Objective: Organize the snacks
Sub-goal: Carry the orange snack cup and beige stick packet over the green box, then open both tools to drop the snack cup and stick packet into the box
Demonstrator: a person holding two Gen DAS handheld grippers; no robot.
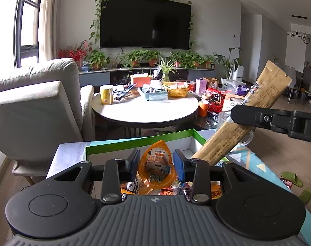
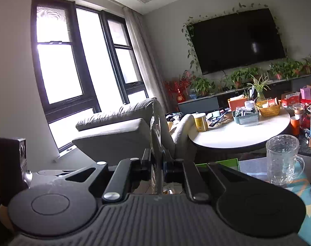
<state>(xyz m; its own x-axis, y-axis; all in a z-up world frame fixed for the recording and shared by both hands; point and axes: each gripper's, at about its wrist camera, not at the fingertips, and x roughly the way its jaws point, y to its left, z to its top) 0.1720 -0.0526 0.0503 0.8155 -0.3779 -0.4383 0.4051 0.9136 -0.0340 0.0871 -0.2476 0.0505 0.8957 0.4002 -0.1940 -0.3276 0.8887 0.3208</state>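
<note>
While your left wrist view looks over the green-edged box point(image 1: 139, 141), you see one orange pouch point(image 1: 156, 167) standing between the two blue fingers point(image 1: 134, 164) of your left gripper point(image 1: 157, 165), partly spread and pinching it above the loose snacks in that box, and one long tan packet point(image 1: 247, 110) slanting up out of the box's right end, clamped in your right gripper point(image 1: 237, 113). Your right wrist view shows that packet point(image 2: 156, 143) only edge-on, with the right gripper's point(image 2: 157, 164) fingers pressed together on it, and adds one glass mug point(image 2: 282, 160) near the round bench point(image 2: 237, 137).
</note>
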